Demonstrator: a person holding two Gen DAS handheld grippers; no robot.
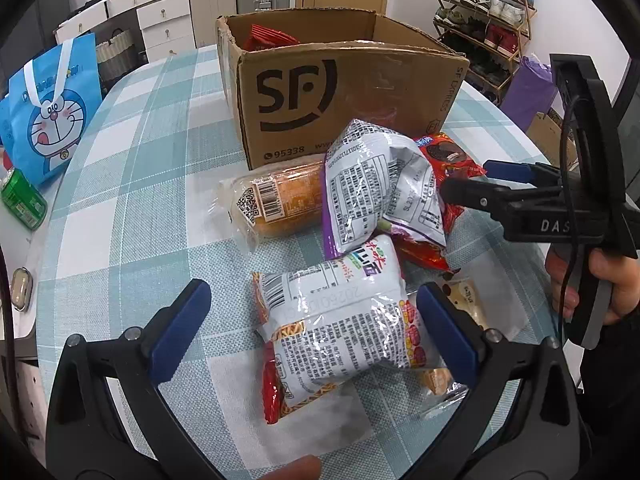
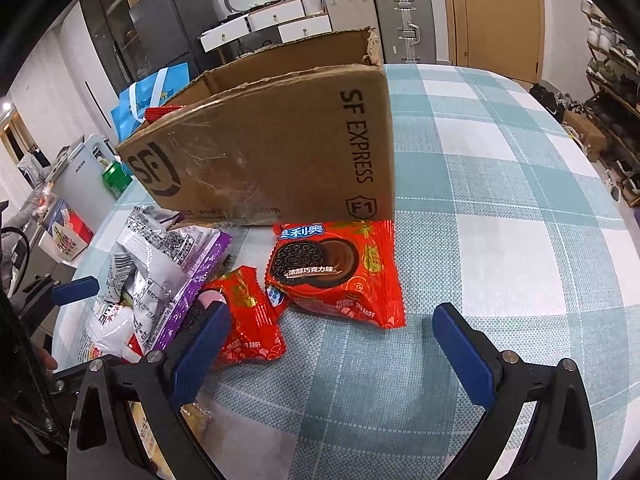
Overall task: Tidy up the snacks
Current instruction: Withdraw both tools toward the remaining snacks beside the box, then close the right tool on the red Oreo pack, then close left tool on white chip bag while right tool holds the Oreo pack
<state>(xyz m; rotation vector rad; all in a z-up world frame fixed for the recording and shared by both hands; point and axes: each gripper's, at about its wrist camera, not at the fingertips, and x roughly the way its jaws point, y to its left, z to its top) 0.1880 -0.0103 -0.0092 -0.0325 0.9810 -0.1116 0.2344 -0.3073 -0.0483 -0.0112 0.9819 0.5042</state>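
An open cardboard SF box (image 1: 320, 92) stands on the checked table, a red pack showing inside it. In front lies a pile of snacks: a noodle pack (image 1: 340, 320), an orange bread roll (image 1: 280, 200), a silver-purple bag (image 1: 380, 188) and red Oreo packs. My left gripper (image 1: 316, 320) is open, its fingers either side of the noodle pack. My right gripper (image 2: 332, 340) is open too; a large Oreo pack (image 2: 340, 272) lies just ahead of it and a small red Oreo pack (image 2: 248, 320) touches its left finger. The box (image 2: 272, 152) rises behind.
A blue cartoon gift bag (image 1: 52, 104) and a green can (image 1: 22, 200) sit at the table's left edge. A shoe rack (image 1: 484, 12) stands to the far right, drawers and a suitcase behind. Bare tablecloth (image 2: 500, 220) stretches right of the box.
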